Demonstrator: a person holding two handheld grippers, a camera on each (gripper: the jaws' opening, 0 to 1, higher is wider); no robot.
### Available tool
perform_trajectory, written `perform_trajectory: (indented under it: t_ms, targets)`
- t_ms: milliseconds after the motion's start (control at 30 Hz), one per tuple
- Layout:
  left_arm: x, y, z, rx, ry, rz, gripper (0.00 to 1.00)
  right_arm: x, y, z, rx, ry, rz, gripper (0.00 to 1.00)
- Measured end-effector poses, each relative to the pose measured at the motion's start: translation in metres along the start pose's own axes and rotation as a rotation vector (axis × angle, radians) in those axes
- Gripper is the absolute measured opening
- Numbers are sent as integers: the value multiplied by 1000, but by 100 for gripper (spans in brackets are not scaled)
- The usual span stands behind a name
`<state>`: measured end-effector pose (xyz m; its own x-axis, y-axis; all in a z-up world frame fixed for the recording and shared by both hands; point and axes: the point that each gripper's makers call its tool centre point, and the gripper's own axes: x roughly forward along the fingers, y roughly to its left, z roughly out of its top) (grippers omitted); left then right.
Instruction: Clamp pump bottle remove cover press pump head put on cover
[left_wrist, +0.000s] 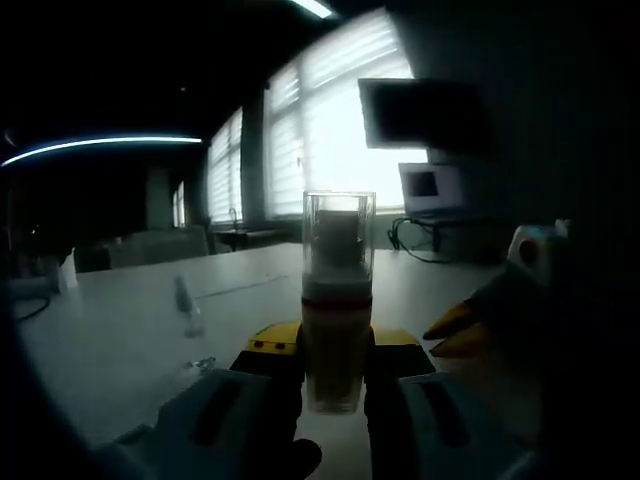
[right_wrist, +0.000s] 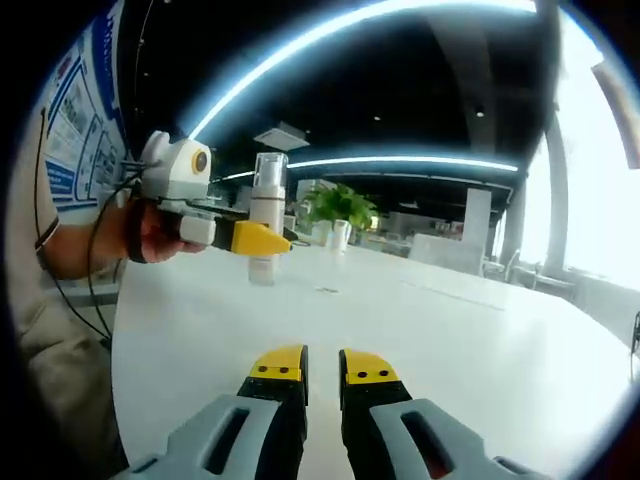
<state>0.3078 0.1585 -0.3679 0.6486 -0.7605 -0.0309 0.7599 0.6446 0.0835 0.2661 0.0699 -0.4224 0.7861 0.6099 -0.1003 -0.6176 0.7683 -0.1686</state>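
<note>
Left hand-held gripper (left_wrist: 335, 375): closed around the lower body of the pump bottle (left_wrist: 337, 300), one jaw on each side. In the right gripper view the same gripper (right_wrist: 262, 240) comes in from the left, held by a person's hand (right_wrist: 155, 238), its yellow tips against the bottle.
Pump bottle: upright, pale body with a dark band below the neck. In the right gripper view its base (right_wrist: 265, 230) sits just above or on the white tabletop (right_wrist: 420, 330); which one cannot be told.
Cover (left_wrist: 338, 232): clear, on top of the bottle, enclosing the pump head.
Right hand-held gripper (right_wrist: 322, 368): jaws nearly together with a narrow gap and nothing between them, low over the tabletop, well apart from the bottle.
Surroundings: a small clear item (left_wrist: 188, 312) stands on the tabletop left of the bottle; bright blinds (left_wrist: 330, 120) and a monitor (left_wrist: 425, 112) behind; a green plant (right_wrist: 340, 205) far across the room.
</note>
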Motion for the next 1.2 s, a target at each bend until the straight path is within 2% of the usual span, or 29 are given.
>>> perform_trajectory:
  t_ms: [367,667,1000,1200]
  targets:
    - [-13,-20,-11,4,13,-21,14,0,1,-1,-5,5,-2,8]
    - [-22,-16,-23,-4,27,-23,14,0,0,-1,-11,9,-5,8]
    - [-26,-23,-38,0,53,-39,14,0,-3,-3,-20,13,-14,8]
    - [-28,-27,-44,-28,66,-44,14,0,-3,-3,-24,13,-14,8]
